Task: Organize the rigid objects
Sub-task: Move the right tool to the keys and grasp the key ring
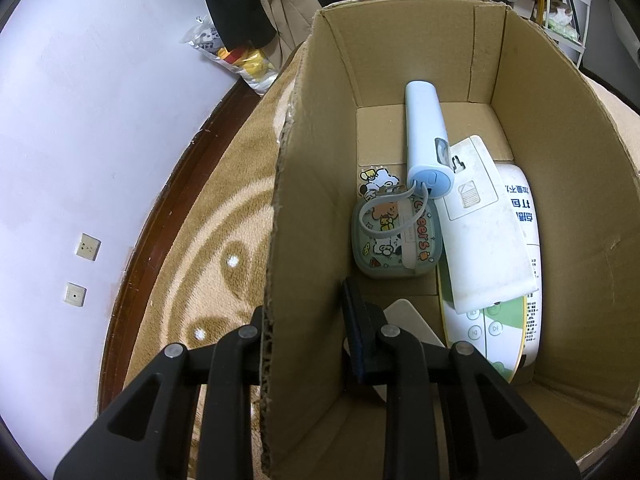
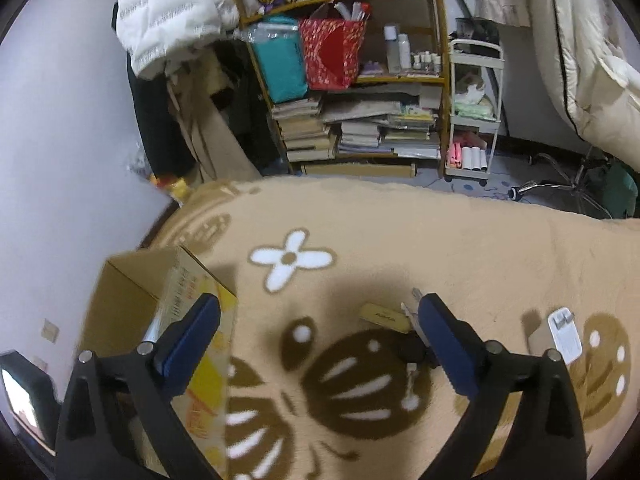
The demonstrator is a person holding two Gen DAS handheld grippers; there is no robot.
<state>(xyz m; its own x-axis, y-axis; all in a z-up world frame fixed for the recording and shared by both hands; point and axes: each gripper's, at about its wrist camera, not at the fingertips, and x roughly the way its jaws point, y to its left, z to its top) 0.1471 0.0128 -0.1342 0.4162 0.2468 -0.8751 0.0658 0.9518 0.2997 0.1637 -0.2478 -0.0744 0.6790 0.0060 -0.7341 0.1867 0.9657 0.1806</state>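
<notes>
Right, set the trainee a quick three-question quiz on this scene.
1. Fill in: near the open right claw, the keys lie on the ____.
2. True or false: the box is empty.
3. The box wall stands between the fingers of: A the left claw; B the right claw; C neither.
Key: 1 blanket; 2 false; 3 A.
</notes>
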